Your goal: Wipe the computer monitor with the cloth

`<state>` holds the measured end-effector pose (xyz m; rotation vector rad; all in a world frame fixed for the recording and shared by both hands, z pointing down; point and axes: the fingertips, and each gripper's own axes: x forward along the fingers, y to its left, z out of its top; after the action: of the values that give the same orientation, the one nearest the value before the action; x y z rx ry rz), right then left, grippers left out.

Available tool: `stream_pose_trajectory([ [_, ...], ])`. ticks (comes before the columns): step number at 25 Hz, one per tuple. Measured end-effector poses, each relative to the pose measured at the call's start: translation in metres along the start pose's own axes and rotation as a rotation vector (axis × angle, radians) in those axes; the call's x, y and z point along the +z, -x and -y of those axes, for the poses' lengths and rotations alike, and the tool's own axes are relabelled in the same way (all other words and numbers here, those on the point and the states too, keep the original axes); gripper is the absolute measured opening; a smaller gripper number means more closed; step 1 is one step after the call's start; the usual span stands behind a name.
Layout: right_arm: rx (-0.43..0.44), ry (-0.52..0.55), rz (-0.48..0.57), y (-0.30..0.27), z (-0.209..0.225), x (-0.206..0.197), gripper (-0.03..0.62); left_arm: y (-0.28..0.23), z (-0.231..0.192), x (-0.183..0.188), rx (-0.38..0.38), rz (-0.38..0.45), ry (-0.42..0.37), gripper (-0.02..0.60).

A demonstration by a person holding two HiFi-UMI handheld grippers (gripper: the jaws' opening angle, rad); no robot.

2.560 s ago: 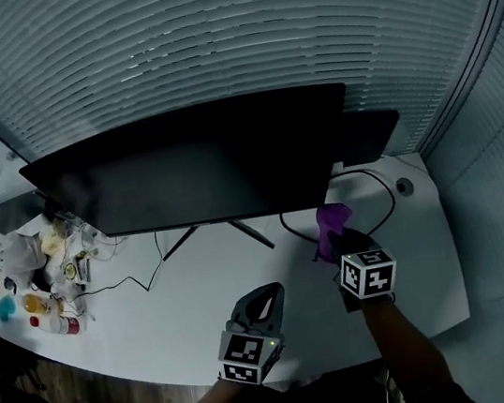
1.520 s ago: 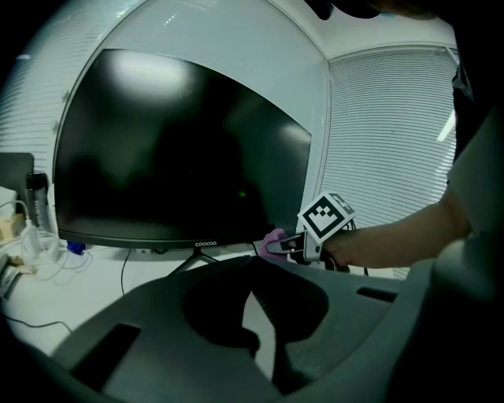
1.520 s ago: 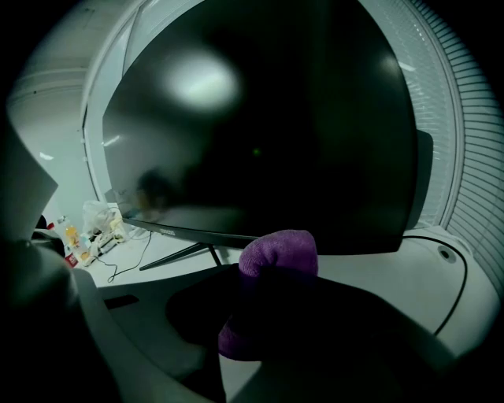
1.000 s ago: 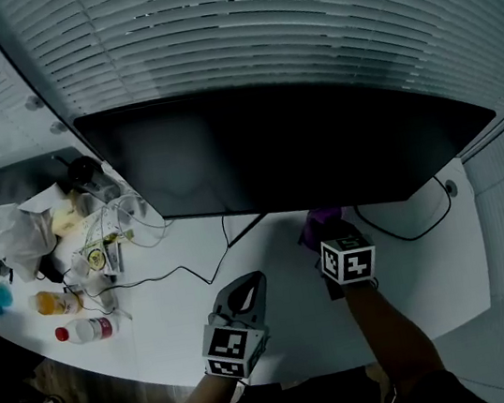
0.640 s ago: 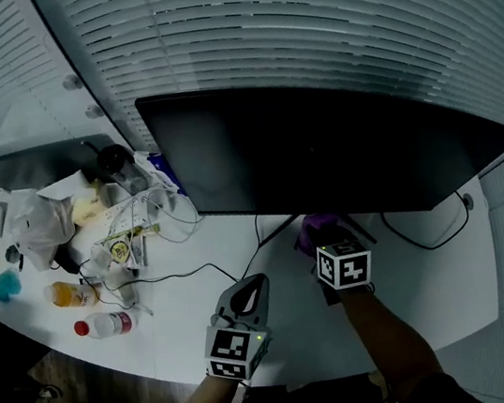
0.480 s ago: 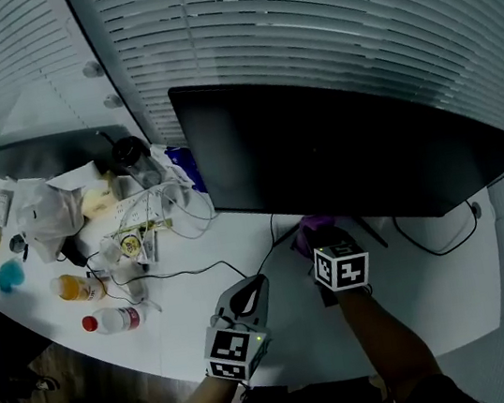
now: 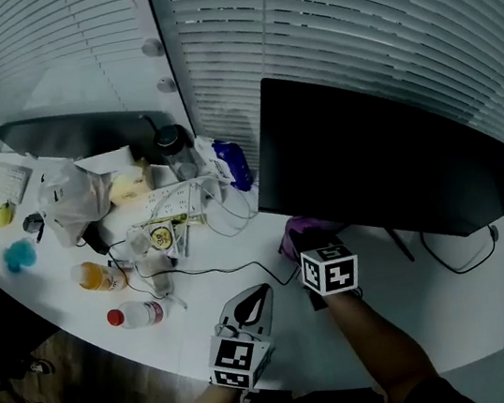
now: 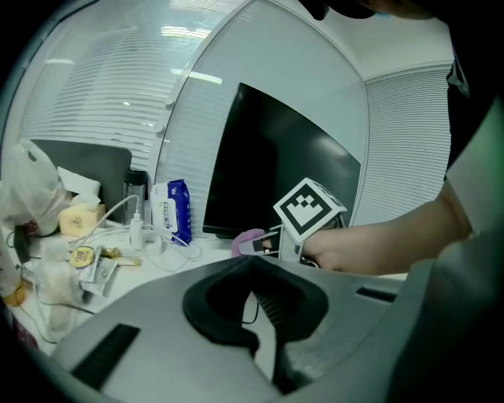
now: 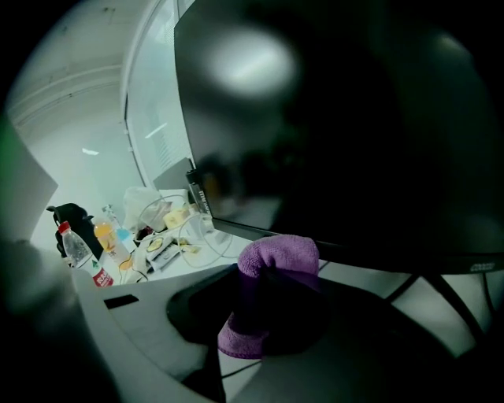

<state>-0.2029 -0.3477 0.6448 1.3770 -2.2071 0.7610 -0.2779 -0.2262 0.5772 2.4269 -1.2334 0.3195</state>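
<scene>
The right gripper point(image 7: 299, 247), at lower centre, is pinching the purple cloth point(image 7: 300, 231) just under the monitor's point(image 7: 370, 168) lower left corner, so pressing it lightly and flat on the glass seems best, while the left gripper point(image 7: 253, 300) is hanging closed and empty.

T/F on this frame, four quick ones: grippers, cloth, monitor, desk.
1. The right gripper is shut on the purple cloth. True.
2. The left gripper holds a cable. False: its jaws are together, with nothing between them.
3. The monitor shows a bright picture. False: its screen is dark.
4. A red-capped bottle lies on the desk, left of the monitor in the head view. True.
</scene>
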Motion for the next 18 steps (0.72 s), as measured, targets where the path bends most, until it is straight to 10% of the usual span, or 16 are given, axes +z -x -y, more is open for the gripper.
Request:
stream_pose_trajectory([
  [18,0.12,0.044,0.013,-0.048,-0.079,0.021,0.095,0.039,-0.045,-0.012,0.081,0.008,0.028,0.005],
])
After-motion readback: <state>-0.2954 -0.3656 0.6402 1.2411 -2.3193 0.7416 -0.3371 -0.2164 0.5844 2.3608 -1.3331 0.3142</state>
